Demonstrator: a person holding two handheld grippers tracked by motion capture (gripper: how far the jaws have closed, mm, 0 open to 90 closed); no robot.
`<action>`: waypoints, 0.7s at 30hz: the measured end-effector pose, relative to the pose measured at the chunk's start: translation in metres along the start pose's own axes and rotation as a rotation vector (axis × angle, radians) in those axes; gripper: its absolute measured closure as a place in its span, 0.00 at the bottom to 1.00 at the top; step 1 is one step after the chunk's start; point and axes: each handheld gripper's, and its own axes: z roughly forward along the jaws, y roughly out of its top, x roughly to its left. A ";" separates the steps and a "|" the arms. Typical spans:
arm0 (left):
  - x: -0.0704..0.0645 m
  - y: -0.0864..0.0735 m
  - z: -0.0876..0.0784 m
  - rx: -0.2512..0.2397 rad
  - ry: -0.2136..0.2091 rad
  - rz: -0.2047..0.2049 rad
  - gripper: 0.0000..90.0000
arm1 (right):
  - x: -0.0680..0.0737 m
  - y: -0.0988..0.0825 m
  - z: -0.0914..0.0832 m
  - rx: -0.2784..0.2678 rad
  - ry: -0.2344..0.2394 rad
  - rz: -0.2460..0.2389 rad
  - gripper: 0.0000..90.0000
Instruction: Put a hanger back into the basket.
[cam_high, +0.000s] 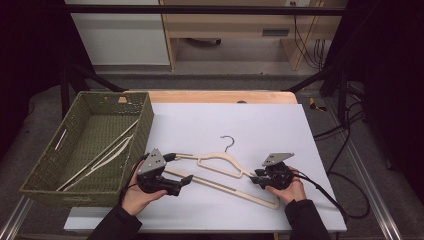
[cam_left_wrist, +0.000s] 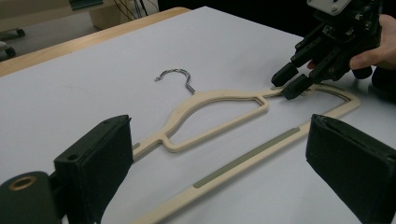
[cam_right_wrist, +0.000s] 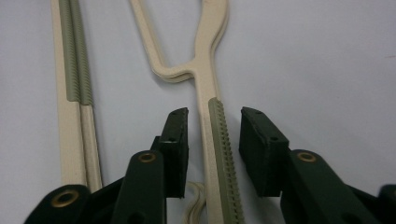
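A cream hanger (cam_high: 225, 186) with a metal hook and grey-green grip strips lies flat on the white table top (cam_high: 240, 120). In the right gripper view the hanger (cam_right_wrist: 205, 74) shows doubled edges, as if two lie stacked. My right gripper (cam_high: 256, 176) is low at its right shoulder. The jaws straddle the ribbed arm, with a gap on each side (cam_right_wrist: 214, 126). My left gripper (cam_high: 179, 167) stands wide open at the hanger's left end, above the bottom bar (cam_left_wrist: 222, 135). From there I see the hanger (cam_left_wrist: 219, 112) and the right gripper (cam_left_wrist: 289, 81) beyond.
A green woven basket (cam_high: 145, 125) stands at the table's left, right beside my left hand, with similar cream hangers (cam_high: 100, 155) lying inside. The table's front edge runs just under both hands. Cables hang off the right side.
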 end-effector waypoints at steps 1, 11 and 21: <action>0.000 0.000 0.000 0.001 -0.001 -0.001 0.08 | 0.000 0.000 0.000 0.000 -0.008 -0.012 0.76; 0.001 -0.001 0.004 0.009 -0.009 -0.008 0.09 | -0.003 0.002 -0.001 0.012 0.021 -0.059 0.88; 0.002 0.001 0.014 0.037 -0.014 -0.004 0.10 | 0.000 0.004 -0.008 0.006 0.041 -0.050 0.88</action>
